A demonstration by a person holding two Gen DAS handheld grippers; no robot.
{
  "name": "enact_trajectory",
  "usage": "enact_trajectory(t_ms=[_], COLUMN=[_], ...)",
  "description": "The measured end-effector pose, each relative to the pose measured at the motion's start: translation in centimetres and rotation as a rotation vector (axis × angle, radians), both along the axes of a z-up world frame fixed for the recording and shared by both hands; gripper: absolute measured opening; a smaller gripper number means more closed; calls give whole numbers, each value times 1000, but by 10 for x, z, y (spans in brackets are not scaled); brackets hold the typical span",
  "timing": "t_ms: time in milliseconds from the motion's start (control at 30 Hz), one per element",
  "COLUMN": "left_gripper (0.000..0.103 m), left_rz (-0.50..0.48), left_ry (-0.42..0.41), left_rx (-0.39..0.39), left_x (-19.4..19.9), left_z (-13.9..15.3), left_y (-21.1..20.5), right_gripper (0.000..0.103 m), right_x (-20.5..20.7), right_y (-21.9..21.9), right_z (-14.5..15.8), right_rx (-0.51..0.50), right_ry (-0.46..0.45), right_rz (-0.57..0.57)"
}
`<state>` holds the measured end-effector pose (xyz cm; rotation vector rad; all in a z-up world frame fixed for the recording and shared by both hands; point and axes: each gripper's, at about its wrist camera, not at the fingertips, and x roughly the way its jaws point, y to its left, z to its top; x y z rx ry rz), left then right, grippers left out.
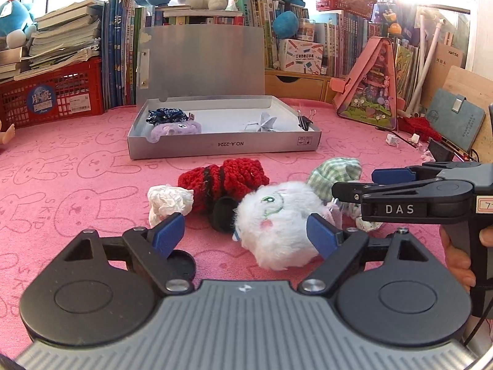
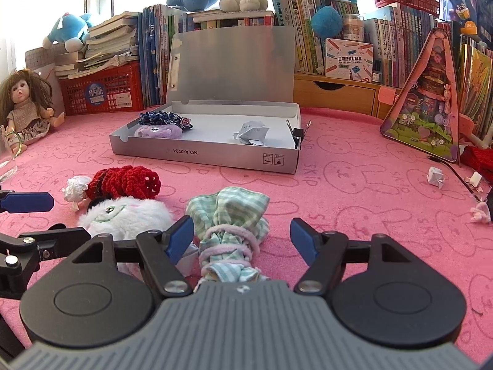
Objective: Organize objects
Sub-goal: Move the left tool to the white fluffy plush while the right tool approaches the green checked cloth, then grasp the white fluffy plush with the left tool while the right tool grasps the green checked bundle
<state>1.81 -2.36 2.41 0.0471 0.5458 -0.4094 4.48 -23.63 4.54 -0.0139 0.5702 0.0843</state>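
A white fluffy plush (image 1: 277, 225) lies on the pink mat, partly between the fingers of my open left gripper (image 1: 246, 234). Behind it lie a red crochet piece (image 1: 225, 178), a crumpled white paper (image 1: 168, 202) and a black round lid (image 1: 223, 214). A green checked cloth bundle (image 2: 229, 228) tied with a pink band lies between the fingers of my open right gripper (image 2: 242, 236), not gripped. The plush (image 2: 126, 215) shows left of it. The open grey box (image 1: 225, 148) holds a purple plush, a blue scrunchie and folded paper.
Books, red baskets (image 1: 52, 95) and plush toys line the back. A doll (image 2: 24, 108) sits far left, with a glass (image 2: 6, 157) near it. A pink triangular case (image 2: 428, 98) stands at right. Small paper bits and a cable (image 2: 456, 172) lie at right.
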Motion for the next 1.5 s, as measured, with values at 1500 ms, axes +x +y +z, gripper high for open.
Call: enact_trajectory(t_ms=[1500], left_gripper=[79], left_rz=[37], left_ry=[44], left_rx=[-3], left_x=[14], left_z=[-12], left_y=[-5], right_gripper=[66], right_x=[3], right_y=[18], right_z=[-5], right_rx=[76], right_ry=[28], right_rz=[105])
